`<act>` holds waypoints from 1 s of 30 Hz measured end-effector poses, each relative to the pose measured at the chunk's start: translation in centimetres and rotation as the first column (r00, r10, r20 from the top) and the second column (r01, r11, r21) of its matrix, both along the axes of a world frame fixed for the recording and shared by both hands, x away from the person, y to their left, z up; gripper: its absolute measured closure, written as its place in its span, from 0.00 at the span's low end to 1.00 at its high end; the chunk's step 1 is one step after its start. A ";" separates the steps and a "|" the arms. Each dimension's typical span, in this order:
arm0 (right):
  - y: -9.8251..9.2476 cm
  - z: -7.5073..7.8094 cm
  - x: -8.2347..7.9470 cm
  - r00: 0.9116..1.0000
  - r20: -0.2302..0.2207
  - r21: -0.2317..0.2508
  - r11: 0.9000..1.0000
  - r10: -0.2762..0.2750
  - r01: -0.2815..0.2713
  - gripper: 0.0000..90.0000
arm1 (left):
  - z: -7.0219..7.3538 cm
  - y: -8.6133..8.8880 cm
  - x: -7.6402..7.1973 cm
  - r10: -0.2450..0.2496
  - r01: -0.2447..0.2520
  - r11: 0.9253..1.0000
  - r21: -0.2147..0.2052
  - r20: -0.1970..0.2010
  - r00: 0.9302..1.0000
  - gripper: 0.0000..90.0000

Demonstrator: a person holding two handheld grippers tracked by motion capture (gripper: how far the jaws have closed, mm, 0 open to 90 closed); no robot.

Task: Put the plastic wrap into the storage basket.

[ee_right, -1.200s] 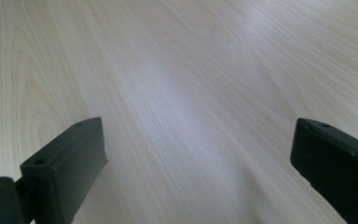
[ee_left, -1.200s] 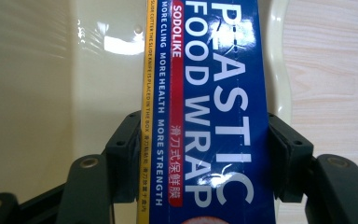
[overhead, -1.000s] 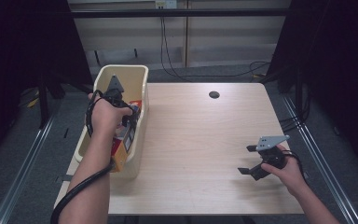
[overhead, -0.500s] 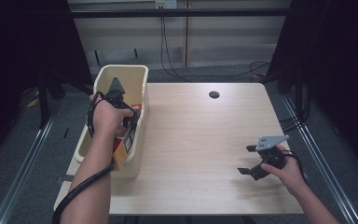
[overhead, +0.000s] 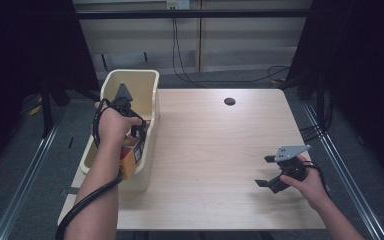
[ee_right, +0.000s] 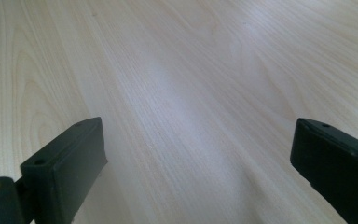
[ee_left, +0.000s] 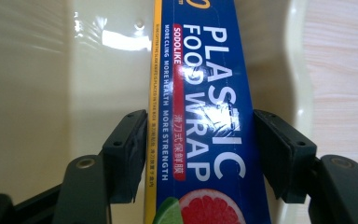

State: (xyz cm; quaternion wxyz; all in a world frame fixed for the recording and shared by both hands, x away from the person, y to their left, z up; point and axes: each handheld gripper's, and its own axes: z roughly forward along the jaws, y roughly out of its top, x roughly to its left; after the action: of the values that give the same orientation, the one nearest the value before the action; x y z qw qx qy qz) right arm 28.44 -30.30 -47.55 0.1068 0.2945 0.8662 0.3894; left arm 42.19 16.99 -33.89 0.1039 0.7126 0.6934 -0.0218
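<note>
Wooden table [overhead: 215, 150], pale grain. Cream plastic bin [overhead: 147, 85] at its left edge. Blue plastic wrap box [ee_left: 205, 116] lies inside bin, along right wall. Left gripper [ee_left: 200, 154] jaws just been opening around box; pads seem barely touching its sides, hard to tell. Right gripper [overhead: 267, 171] wide apart, empty, low over table's right side.

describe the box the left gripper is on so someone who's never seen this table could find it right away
Start at the cream plastic bin on the left edge of the wooden table. Inside it, along its right wall, lies a long narrow box with the left gripper set around it. It is dark blue with a yellow edge, big white letters reading PLASTIC FOOD WRAP, and a cut grapefruit and lime pictured at one end.
</note>
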 end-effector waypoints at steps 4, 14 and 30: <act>0.0 0.0 0.0 1.000 -0.001 -0.001 1.000 0.002 -0.002 0.04 | 1.5 0.0 0.0 0.009 -0.008 1.000 -0.027 0.051 0.999 0.41; 0.3 0.1 0.1 1.000 0.001 -0.003 1.000 0.010 -0.010 0.04 | 4.5 -0.6 -0.6 -0.024 0.033 0.998 -0.062 0.133 0.991 0.32; 0.4 0.2 0.1 1.000 0.002 -0.001 1.000 0.012 -0.012 0.04 | 6.2 -3.0 -0.8 -0.107 0.137 0.982 -0.129 0.215 0.971 0.20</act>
State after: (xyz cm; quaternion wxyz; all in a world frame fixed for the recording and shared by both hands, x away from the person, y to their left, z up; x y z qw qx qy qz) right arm 28.52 -29.94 -47.35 0.1053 0.2890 0.8680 0.3899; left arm 41.37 13.96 -27.66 0.2250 0.7432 0.6301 -0.0036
